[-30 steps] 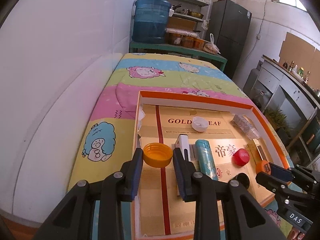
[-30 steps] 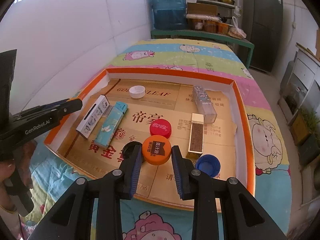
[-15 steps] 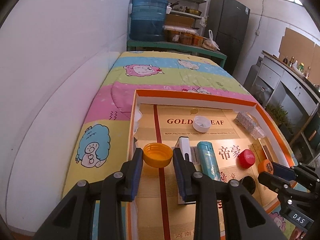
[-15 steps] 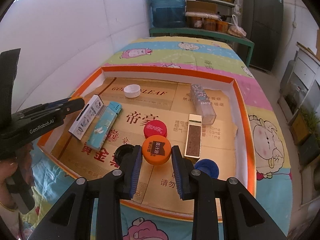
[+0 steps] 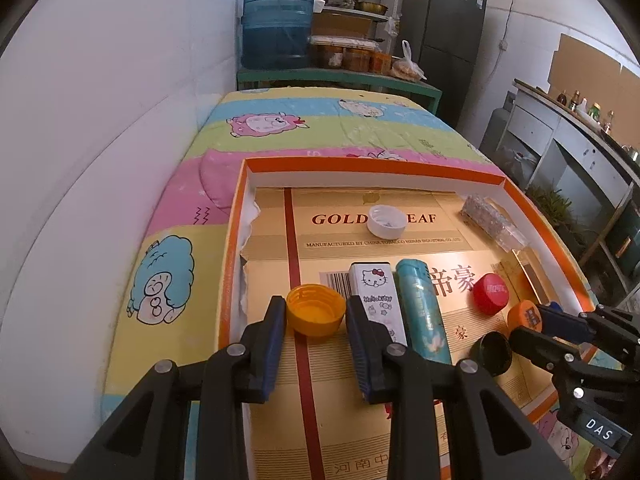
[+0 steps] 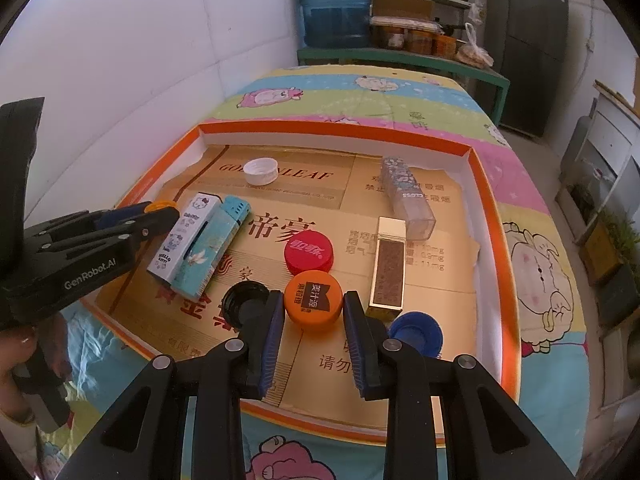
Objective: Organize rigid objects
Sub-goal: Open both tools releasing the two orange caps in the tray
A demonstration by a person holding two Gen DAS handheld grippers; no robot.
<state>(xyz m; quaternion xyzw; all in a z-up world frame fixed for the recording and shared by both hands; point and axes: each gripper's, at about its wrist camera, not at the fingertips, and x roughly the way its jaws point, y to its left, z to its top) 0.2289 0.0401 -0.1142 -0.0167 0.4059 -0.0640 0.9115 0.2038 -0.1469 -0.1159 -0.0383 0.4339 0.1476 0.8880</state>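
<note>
- Claws: your left claw [image 5: 316,322] pinches the upturned yellow plastic bottle cap [image 5: 315,310], a blue pad pressed to each side of it; your right claw [image 6: 313,322] likewise pinches the orange plastic bottle cap with a black label [image 6: 313,298].
- Setting: both caps hang just above the gold printed cardboard floor of the shallow orange-rimmed tray [image 6: 486,216], which lies on a cartoon-print quilt over a bed [image 5: 280,128]; whether either cap grazes the cardboard, you cannot tell.
- Neighbours, left: the white Hello Kitty lighter [image 5: 376,300] lies just beside your inner pad, with the teal lighter [image 5: 420,312] alongside it.
- Neighbours, right: the red cap [image 6: 308,251], black cap [image 6: 245,305], blue cap [image 6: 416,332] and gold-brown rectangular lighter [image 6: 389,268] crowd the orange cap.
- Technique: keep each squeeze even so a round cap does not pivot out; lift clear before carrying sideways, lest the pads sweep a neighbour.
- Placement, judged: set caps with caps, apart from the lighters; lower flat, then release.
</note>
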